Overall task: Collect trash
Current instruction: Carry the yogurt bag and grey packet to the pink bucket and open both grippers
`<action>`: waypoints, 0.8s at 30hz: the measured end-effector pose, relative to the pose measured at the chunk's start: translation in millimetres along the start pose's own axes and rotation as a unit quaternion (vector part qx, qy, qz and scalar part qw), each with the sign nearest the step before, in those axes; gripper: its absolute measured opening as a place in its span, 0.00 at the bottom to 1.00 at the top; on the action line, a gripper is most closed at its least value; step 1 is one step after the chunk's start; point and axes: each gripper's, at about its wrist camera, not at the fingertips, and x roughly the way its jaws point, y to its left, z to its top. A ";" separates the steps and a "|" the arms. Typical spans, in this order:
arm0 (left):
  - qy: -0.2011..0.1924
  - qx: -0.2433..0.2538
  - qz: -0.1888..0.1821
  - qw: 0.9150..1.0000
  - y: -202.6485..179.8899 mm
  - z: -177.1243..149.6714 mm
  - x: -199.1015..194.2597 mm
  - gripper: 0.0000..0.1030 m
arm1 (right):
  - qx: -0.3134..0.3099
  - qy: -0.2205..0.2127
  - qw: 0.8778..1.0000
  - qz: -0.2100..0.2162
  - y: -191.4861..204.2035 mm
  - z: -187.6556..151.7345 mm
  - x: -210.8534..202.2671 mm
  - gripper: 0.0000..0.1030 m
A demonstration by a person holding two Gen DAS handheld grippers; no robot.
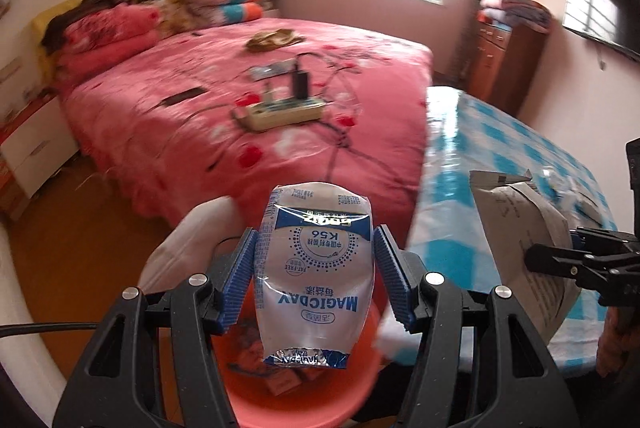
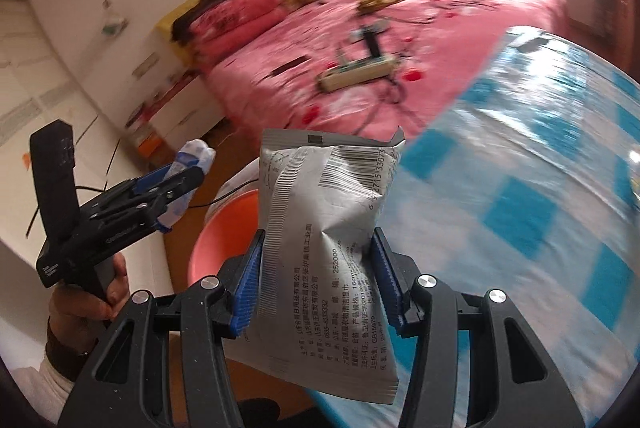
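Two wrappers in hand, neither binned yet.
Left gripper [image 1: 316,276] clamps the blue pouch [image 1: 316,284] above the pink bin [image 1: 280,400]; right gripper [image 2: 318,280] pinches the grey packet [image 2: 324,248] beside it.

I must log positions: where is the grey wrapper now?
Right wrist view, centre: the grey wrapper is clamped in the right gripper, above the blue-checked table's edge, right of the pink bucket.
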 end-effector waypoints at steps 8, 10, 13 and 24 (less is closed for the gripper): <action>0.019 -0.044 0.019 0.999 44.8 -20.8 10.6 0.58 | -0.054 0.036 0.998 0.024 54.8 14.5 53.9 0.51; 0.022 -0.053 0.022 0.998 52.1 -24.7 13.6 0.58 | -0.063 0.043 0.997 0.029 67.4 17.2 67.9 0.51; 0.028 -0.069 0.030 0.997 64.0 -29.9 18.4 0.58 | -0.075 0.057 0.995 0.038 80.6 16.7 85.3 0.54; 0.048 -0.090 0.059 0.993 78.9 -41.7 26.3 0.73 | -0.047 0.028 0.998 0.027 63.7 8.1 76.2 0.88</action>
